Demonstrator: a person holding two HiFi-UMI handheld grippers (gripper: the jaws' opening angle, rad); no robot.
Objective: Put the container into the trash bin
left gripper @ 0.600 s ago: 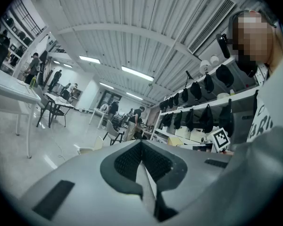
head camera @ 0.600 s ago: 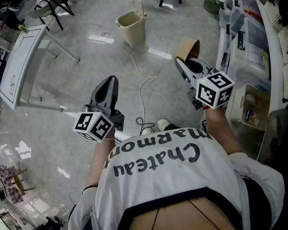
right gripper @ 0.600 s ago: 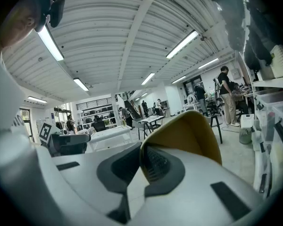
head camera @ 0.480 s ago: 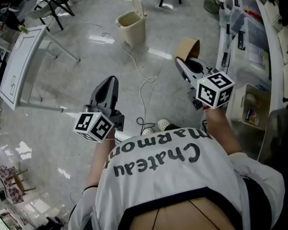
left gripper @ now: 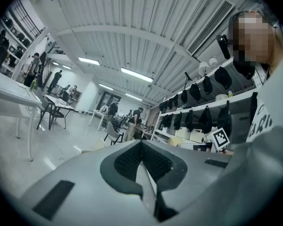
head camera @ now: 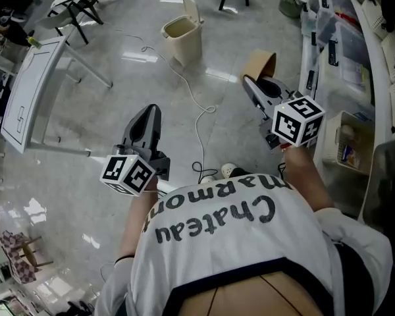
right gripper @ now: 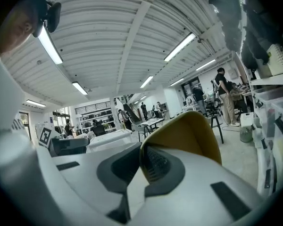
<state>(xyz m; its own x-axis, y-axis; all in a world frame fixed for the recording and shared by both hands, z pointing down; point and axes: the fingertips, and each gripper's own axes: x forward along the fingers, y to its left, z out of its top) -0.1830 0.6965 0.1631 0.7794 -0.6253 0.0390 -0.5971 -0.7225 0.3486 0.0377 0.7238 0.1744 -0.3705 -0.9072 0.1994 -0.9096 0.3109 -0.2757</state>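
Container (head camera: 260, 63) clamped at its rim in outstretched right gripper (head camera: 255, 87), left gripper (head camera: 147, 122) pressed together, empty, trash bin (head camera: 182, 37) well ahead

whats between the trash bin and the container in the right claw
Head view: only bare floor between trash bin and container.

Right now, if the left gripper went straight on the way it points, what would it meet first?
Probably nothing nearby. The left gripper, jaws shut and empty, aims across open grey floor. The beige open-lidded plastic trash bin sits near that line but looks lower; depth is unclear.
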